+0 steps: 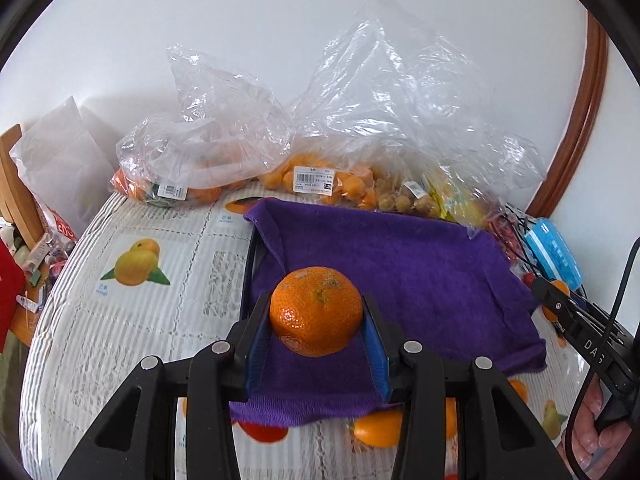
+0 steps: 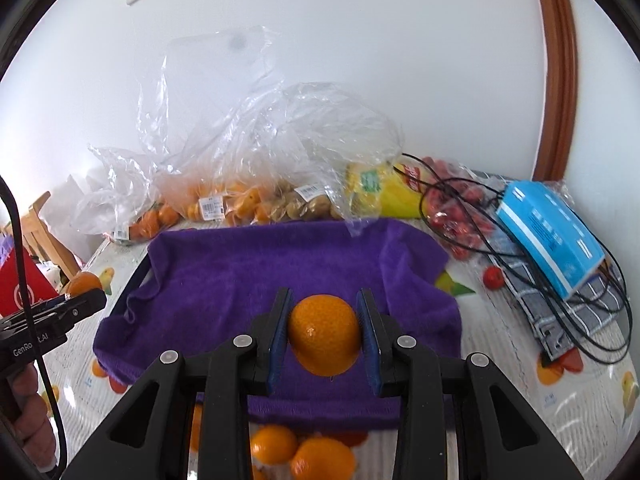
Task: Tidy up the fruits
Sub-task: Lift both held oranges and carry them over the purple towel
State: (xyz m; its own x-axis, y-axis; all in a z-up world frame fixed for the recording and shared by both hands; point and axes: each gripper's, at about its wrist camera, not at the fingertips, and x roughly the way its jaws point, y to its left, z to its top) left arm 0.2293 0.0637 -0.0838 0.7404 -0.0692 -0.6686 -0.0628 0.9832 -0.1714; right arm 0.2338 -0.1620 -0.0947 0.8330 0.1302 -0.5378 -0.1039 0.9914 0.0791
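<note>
Now gripping a mandarin [image 1: 316, 310] between the blue pads of the left gripper [image 1: 317, 312], held above the purple towel [image 1: 400, 264] that covers a tray. Roughly round, so no clear long axis; stem dimple turned up and a little toward the far bags. Likewise clamping a smaller orange fruit [image 2: 324, 334] in the right gripper [image 2: 325, 336], pads pressed on both flanks, also over the towel; pale navel spot facing the camera, slightly left. Behind the towel, clear plastic bags [image 1: 224, 136] of oranges, kumquats and husked berries along the wall. Beside them, a blue box [image 2: 552, 236] under black cables [image 2: 520, 248], with cherry tomatoes [image 2: 460, 208] near.
</note>
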